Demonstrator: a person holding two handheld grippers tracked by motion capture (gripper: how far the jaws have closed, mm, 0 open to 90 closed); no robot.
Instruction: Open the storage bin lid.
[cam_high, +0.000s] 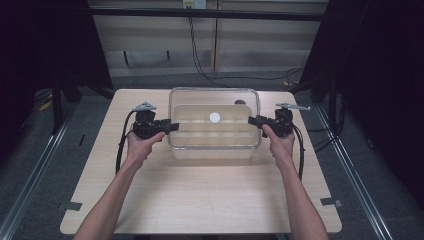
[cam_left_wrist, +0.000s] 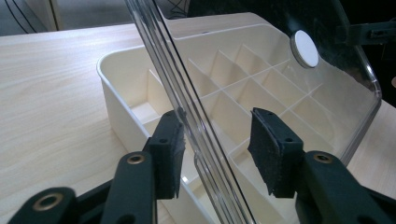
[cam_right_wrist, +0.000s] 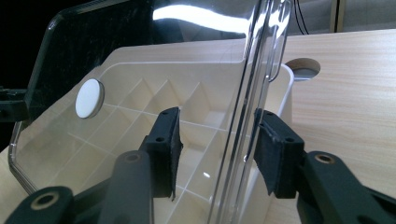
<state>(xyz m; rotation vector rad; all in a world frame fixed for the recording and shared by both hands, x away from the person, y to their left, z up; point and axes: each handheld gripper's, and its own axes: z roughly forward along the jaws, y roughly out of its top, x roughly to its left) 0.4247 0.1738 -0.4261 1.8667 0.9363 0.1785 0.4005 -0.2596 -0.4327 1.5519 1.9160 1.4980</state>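
Even overhead light brightens the pale wooden counter (cam_high: 200, 190) against dark, dim surroundings, with white glare streaking the clear lid (cam_right_wrist: 252, 70) and near gripper jaws slightly soft.

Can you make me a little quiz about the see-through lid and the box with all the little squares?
1. True or false: the clear plastic lid lies flat and shut on the cream divided box.
2. What colour is the round knob on the lid: A black, B white, C red?
3. Fill in: the lid's edge stands between the jaws of the left gripper and the right gripper, and both are ____.

Key: 1 false, it is lifted above the box; 2 B; 3 open, with a gap at the pads.
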